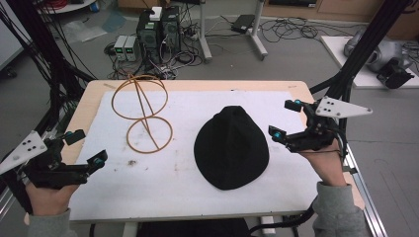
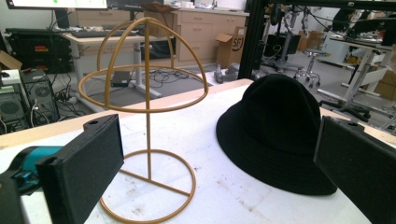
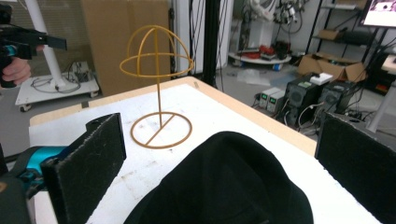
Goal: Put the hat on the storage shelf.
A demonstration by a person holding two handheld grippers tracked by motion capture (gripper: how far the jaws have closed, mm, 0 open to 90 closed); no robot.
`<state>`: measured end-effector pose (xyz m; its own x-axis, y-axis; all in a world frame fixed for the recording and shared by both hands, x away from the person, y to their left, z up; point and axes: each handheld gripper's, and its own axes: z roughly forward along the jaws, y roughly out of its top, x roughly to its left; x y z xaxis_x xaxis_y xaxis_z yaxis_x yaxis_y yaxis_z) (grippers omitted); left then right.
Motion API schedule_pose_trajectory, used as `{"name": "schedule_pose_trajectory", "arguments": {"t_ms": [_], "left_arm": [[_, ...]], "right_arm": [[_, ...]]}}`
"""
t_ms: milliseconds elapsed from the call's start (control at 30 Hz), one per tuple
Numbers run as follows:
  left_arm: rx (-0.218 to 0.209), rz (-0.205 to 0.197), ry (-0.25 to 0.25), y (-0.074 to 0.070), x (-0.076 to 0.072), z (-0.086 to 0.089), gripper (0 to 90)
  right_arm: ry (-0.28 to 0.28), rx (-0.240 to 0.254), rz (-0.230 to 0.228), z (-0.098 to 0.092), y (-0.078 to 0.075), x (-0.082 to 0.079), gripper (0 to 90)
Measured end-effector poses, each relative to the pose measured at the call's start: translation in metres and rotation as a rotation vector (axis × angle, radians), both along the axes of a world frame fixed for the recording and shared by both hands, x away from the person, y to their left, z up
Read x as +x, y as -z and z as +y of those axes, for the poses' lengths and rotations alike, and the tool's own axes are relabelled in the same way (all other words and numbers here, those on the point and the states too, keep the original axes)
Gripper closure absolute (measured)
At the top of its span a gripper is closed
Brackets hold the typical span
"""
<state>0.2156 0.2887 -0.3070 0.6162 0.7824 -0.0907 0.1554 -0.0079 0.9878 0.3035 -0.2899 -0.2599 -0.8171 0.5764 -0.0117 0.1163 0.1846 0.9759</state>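
A black hat (image 1: 231, 148) lies crown up on the white mat (image 1: 197, 106), right of centre. At the back left of the mat a gold wire hat stand (image 1: 143, 111) stands upright, with a round base and a domed top. My left gripper (image 1: 87, 147) is open over the mat's left edge, with nothing between its pads. The left gripper view has the stand (image 2: 147, 98) ahead and the hat (image 2: 275, 130) to its right. My right gripper (image 1: 285, 118) is open beside the hat's right brim, apart from it. In the right gripper view the hat (image 3: 224, 186) lies just in front of the jaws.
The mat covers most of a wooden table (image 1: 197, 84). Black frame posts (image 1: 360, 49) with cable bundles rise at both sides of the table. On the floor beyond the far edge are computer towers (image 1: 158, 29) and loose cables.
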Motion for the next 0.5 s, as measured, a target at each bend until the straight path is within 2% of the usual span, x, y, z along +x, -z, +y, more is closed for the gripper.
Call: {"name": "schedule_pose_trajectory", "arguments": {"t_ms": [100,133,367,500], "left_arm": [[0.002,0.001,0.001,0.000,-0.001,0.001,1.8],[0.002,0.002,-0.002,0.000,-0.002,0.001,1.8],[0.002,0.001,-0.002,-0.001,-0.005,0.003,1.8],[-0.002,0.001,-0.001,-0.001,-0.007,0.003,1.8]], "right_arm": [[-0.014,-0.022,0.010,0.011,-0.001,0.009,0.9],[-0.034,-0.035,0.022,0.019,-0.001,0.014,0.9],[-0.062,-0.059,0.030,0.045,-0.001,0.029,0.9],[-0.062,-0.067,0.030,0.054,0.000,0.035,0.9]]}}
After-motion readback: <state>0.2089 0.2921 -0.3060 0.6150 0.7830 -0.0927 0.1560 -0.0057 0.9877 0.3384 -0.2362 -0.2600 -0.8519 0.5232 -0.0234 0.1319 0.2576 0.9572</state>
